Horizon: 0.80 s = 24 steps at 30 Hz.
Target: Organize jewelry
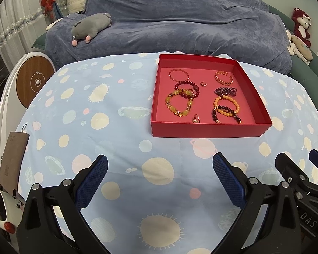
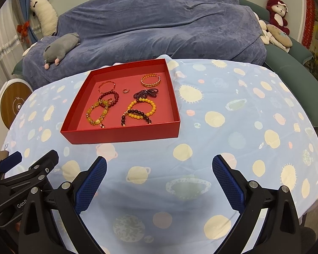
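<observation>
Both claws hang wide open and empty over the planet-print cloth on the counter, the left claw nearer the red cardboard tray, the right claw just beside it. All the jewelry lies inside the tray: left, a chunky amber-yellow bead bracelet overlapping a dark red one; centre, a small metal ring; right, smooth orange beads crossing a dark strand. Any pick likely calls for a low, narrow pinch on a single bead.
</observation>
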Tool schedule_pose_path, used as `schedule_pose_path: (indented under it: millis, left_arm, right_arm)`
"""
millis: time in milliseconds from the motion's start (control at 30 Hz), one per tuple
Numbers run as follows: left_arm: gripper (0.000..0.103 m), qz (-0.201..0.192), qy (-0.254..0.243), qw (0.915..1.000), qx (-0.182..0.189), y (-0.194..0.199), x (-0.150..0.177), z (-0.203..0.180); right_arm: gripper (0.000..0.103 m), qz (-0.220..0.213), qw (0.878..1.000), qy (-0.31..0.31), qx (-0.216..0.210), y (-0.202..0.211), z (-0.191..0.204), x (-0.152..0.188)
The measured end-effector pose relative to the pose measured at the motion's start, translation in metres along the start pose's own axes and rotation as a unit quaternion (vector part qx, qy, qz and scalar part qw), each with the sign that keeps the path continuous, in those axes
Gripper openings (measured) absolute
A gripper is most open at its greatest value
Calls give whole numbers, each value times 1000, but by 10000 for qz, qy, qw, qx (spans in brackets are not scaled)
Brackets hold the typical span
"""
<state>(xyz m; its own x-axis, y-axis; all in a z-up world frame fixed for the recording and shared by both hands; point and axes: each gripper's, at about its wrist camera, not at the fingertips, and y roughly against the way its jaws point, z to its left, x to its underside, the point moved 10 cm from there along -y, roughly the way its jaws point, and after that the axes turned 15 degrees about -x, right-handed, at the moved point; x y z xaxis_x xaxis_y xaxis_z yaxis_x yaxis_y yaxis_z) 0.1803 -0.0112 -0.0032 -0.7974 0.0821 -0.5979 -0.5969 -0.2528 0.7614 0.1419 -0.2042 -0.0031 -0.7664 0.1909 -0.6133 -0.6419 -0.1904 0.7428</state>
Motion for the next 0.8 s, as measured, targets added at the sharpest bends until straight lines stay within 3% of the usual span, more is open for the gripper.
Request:
schedule_pose_path:
  millis: [800]
  left_arm:
    - [94, -29, -64, 10000, -17, 0, -5, -5]
  right_arm:
    - [96, 7, 10000, 1, 14, -1, -2, 0]
